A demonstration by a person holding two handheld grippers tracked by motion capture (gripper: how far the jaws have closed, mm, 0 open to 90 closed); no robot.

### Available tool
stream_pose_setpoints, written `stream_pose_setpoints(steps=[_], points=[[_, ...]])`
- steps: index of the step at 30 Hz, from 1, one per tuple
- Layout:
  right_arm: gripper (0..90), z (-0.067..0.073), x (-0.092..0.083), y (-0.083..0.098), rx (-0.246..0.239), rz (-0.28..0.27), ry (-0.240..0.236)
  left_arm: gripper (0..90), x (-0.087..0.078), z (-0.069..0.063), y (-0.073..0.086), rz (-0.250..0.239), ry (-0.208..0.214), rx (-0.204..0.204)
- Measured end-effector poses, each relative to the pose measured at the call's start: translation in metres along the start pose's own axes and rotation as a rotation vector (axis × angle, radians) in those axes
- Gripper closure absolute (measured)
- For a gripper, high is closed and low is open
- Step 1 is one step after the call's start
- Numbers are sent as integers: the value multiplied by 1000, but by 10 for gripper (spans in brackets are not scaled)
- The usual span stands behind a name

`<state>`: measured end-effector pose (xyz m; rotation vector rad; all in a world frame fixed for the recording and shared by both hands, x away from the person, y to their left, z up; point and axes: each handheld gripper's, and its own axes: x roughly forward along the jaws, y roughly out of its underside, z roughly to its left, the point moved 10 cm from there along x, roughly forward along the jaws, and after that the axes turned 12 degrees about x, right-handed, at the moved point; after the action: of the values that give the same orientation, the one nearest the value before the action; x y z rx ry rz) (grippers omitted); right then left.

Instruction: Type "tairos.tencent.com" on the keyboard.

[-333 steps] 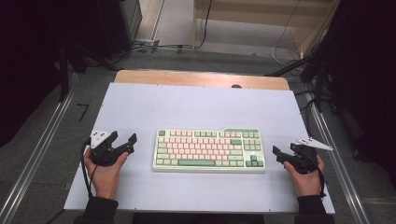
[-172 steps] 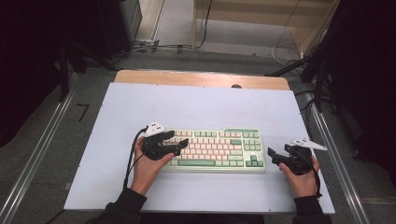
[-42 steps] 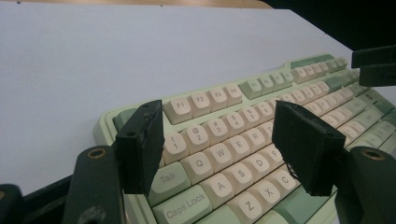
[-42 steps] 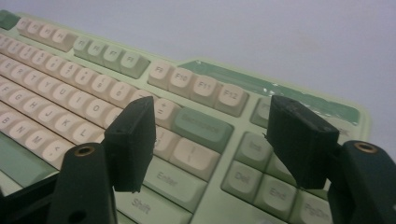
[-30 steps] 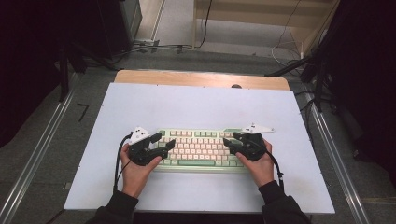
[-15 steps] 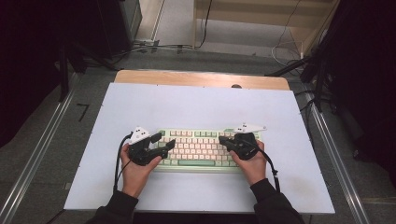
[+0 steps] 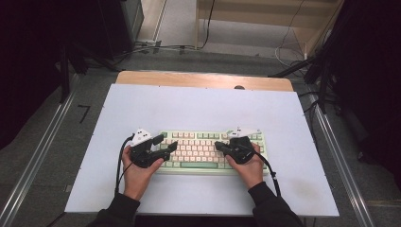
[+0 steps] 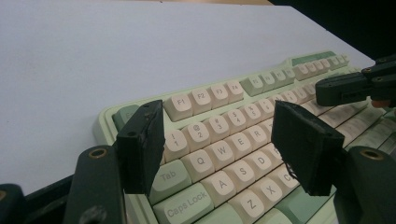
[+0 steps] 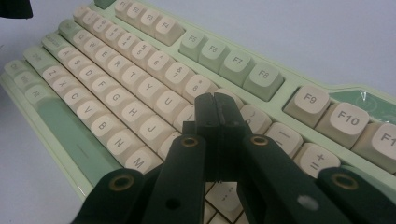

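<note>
Dark surroundings ring the white table (image 7: 198,109), with a wooden edge strip along its far side and grey floor with cables beyond.

Some things are hard to read. In the high view the person's hands cover the near corners of the keyboard (image 7: 203,149), and the key legends there are too small to make out. In the right gripper view the gripper's own black arms hide the keys just under its tip, and the keyboard's right end is cut off at the frame edge. In the left gripper view the bottom row is cut off.

The keyboard is a compact mechanical one (pale green case, cream letter keys, green function keys and space bar). It lies flat near the front middle of the table, long side towards the person.

The left gripper (image 8: 217,149) hovers over the keyboard's left end with its jaws spread apart and nothing between them; the Q, W, E and A, S, D keys show through the gap. The right gripper (image 9: 215,109) has its jaws clenched together on nothing, the tip above the keys near the 9 and O.

Compared with a second ago, the right hand has slid leftwards along the keyboard, and its jaws have just been closing, with nothing between them. The left hand has kept its place.
</note>
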<state>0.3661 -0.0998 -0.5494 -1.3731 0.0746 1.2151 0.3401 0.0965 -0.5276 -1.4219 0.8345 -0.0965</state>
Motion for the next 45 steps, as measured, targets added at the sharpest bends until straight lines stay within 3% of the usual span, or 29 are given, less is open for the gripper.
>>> stream_pose_setpoints(steps=[14, 19, 21, 24, 27, 33, 40, 45], points=[[879, -2, 5, 3, -28, 15, 43, 354, 0, -1, 0, 0, -1, 6], [873, 4, -2, -1, -26, -18, 5, 352, 1, -1, 0, -2, -7, 8], [773, 5, -5, -4, -21, -40, -8, 339, 1, -2, -1, -6, -9, 10], [554, 6, -11, -9, 4, -71, -29, 330, 1, -3, -1, -9, -9, 13], [425, 1, -16, -12, 11, -101, -3, 320, 2, -4, -2, -12, -6, 18], [330, -10, -21, -12, 37, -117, 21, 314, 5, -6, 0, 2, 0, 29], [287, -15, -22, -10, 49, -120, 35, 311, 6, -11, -1, -3, 18, 35], [289, -16, -24, -10, 59, -123, 32, 394, 9, -17, -1, 9, 38, 60]])
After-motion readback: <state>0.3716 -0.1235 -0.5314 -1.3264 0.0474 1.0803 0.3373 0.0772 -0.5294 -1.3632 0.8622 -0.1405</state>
